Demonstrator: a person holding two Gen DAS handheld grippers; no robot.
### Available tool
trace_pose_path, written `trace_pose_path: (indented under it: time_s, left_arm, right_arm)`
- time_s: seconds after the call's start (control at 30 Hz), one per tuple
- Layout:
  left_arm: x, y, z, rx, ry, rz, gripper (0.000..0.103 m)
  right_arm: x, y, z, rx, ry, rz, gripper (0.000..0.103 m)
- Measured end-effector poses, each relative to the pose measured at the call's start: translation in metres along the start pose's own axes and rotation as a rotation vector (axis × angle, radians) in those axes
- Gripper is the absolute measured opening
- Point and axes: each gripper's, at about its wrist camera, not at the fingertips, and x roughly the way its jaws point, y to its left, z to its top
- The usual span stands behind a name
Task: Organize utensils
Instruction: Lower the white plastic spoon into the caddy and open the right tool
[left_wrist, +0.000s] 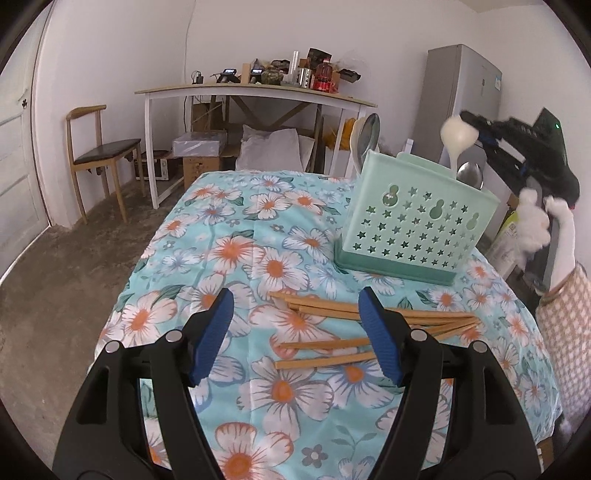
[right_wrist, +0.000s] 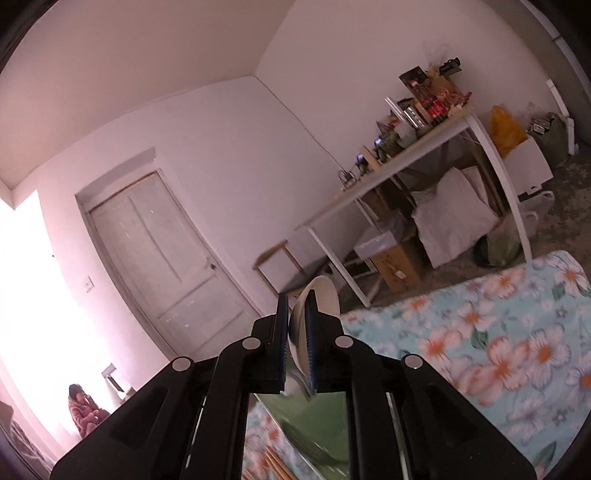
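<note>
Several wooden chopsticks (left_wrist: 332, 345) lie loose on the floral tablecloth in the left wrist view. My left gripper (left_wrist: 295, 299) hovers just above them, open, with its blue pads (left_wrist: 218, 332) on either side of the pile's left ends. Behind stands a mint-green utensil holder (left_wrist: 413, 225) with star holes, holding a metal spoon (left_wrist: 471, 173) and a large spoon (left_wrist: 369, 129). My right gripper (left_wrist: 476, 127) is above the holder, shut on a white spoon (left_wrist: 458, 136) whose handle points down into it. In the right wrist view the white spoon (right_wrist: 325, 295) sits between the right gripper's (right_wrist: 298, 299) pads, above the blurred holder (right_wrist: 314, 424).
The table (left_wrist: 229, 258) ends at the far edge beyond the holder. A gloved hand (left_wrist: 532, 221) and checked sleeve are at the right. Beyond are a wooden chair (left_wrist: 99, 151), a cluttered white desk (left_wrist: 258, 92) and a grey fridge (left_wrist: 465, 92). A person (right_wrist: 81, 406) sits near a door (right_wrist: 166, 258).
</note>
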Motion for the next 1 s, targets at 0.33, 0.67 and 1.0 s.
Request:
trace_pose_path:
  time_s: [0.33,0.67,1.0]
  left_arm:
    - [-0.004,-0.008,0.001,-0.016,-0.001,-0.025,0.067]
    - [-0.019,-0.012,0.001,-0.021,-0.025,-0.049,0.067]
    - [-0.025,-0.013,-0.002,-0.021,-0.003,-0.034,0.067]
  right_arm:
    - [-0.037,0.02,-0.005,-0.079,0.006,-0.174,0.066]
    - [-0.088,0.05,-0.038,-0.038,-0.022,-0.237,0.067]
    - [-0.116,0.052,-0.135,0.079,0.147,-0.36,0.072]
